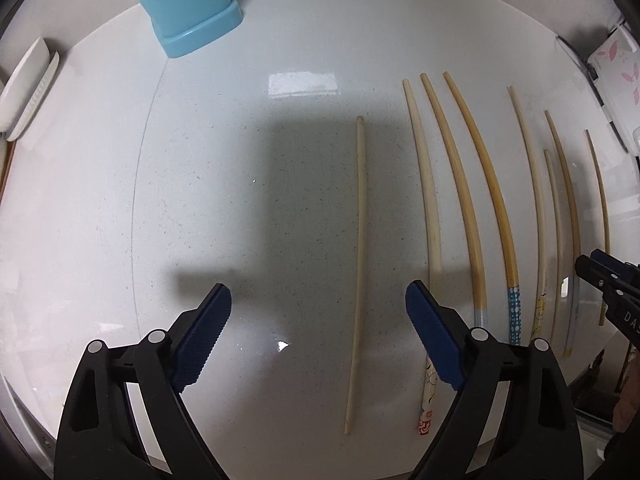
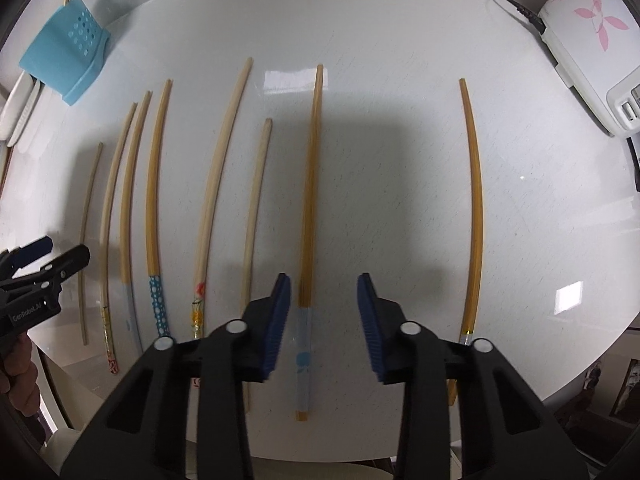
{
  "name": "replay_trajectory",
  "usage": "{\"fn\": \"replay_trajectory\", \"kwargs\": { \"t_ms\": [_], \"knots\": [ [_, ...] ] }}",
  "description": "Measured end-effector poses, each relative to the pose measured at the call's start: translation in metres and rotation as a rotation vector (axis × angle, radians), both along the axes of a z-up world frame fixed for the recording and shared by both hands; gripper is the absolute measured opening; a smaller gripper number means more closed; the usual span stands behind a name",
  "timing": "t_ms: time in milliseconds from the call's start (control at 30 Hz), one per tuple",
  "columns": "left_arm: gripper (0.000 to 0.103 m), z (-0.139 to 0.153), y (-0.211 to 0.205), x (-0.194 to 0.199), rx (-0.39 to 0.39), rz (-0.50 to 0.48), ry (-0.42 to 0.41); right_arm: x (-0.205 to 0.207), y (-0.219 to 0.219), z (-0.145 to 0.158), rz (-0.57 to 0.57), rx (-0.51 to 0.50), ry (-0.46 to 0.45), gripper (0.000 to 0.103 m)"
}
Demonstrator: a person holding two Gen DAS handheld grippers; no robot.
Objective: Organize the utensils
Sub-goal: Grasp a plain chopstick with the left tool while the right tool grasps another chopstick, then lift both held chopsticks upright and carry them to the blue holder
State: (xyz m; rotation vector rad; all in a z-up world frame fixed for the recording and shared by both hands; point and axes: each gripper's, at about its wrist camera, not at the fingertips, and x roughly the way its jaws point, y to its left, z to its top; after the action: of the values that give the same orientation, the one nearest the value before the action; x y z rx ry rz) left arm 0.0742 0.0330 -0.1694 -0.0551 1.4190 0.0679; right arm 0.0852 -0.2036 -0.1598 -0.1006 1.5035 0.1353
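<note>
A: Setting?
B: Home kitchen or dining spot. Round white speckled table [image 2: 400, 160], wooden chopsticks [image 2: 312, 200] laid in a row, perforated light-blue plastic utensil holder [image 2: 68, 60] upper left.
A: Else?
B: White ribbed dishes [image 1: 28, 88] far left, white appliance with pink flowers [image 2: 580, 40] upper right.

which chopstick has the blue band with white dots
The yellow chopstick fourth from the left in the right wrist view. Its handle end carries a blue band with white dots; its neighbours have pale blue, red or orange patterned ends, or are plain wood.
</note>
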Motion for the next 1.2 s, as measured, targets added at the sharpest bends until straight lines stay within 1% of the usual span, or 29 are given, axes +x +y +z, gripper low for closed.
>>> {"fn": "replay_trajectory", "kwargs": {
  "t_ms": [100,133,200,267,300,333,367,400,433,467,500,700,867,1000,1200],
  "knots": [
    [0.079,-0.004,-0.002,0.006,0.002,-0.001,0.022,0.001,0.003,-0.001,0.009,-0.006,0.006,0.03],
    [0.079,-0.004,-0.002,0.007,0.007,-0.001,0.025,0.001,0.005,-0.001,0.012,-0.011,0.008,0.029],
    [0.074,-0.004,-0.003,0.01,0.008,0.003,0.031,0.001,0.01,-0.004,0.014,-0.018,0.022,0.024],
    [0.061,-0.002,-0.005,0.012,0.007,0.014,0.043,0.0,0.015,-0.004,0.011,-0.022,0.037,0.022],
    [0.058,-0.002,-0.004,0.012,0.006,0.021,0.053,0.0,0.018,-0.005,0.009,-0.022,0.047,0.022],
    [0.051,0.0,-0.007,0.013,0.007,0.027,0.059,0.0,0.02,-0.006,0.007,-0.023,0.049,0.022],
    [0.04,0.001,-0.007,0.012,0.005,0.034,0.066,0.001,0.02,-0.006,0.008,-0.025,0.052,0.021],
    [0.032,0.002,-0.007,0.012,0.004,0.041,0.072,0.002,0.02,-0.007,0.005,-0.024,0.059,0.018],
    [0.014,0.003,-0.008,0.011,0.004,0.044,0.08,0.002,0.02,-0.007,0.0,-0.022,0.066,0.017],
    [0.004,0.002,-0.007,0.011,-0.004,0.045,0.089,0.002,0.02,-0.008,-0.004,-0.023,0.07,0.012],
    [0.004,0.003,-0.006,0.009,-0.012,0.045,0.091,0.005,0.019,-0.009,-0.003,-0.023,0.075,0.007],
    [0.003,0.007,-0.003,0.002,-0.029,0.052,0.083,0.011,0.021,-0.009,-0.018,-0.023,0.084,0.007],
    [0.003,0.011,0.007,-0.009,-0.046,0.064,0.056,0.016,0.018,-0.002,-0.024,-0.022,0.054,0.007],
    [0.003,0.022,0.013,-0.011,-0.055,0.073,0.028,0.02,0.017,0.012,-0.025,-0.01,0.023,0.007],
    [0.003,0.045,0.022,-0.014,-0.067,0.089,-0.037,0.029,0.019,0.036,-0.017,0.014,-0.037,0.007]
  ]
}}
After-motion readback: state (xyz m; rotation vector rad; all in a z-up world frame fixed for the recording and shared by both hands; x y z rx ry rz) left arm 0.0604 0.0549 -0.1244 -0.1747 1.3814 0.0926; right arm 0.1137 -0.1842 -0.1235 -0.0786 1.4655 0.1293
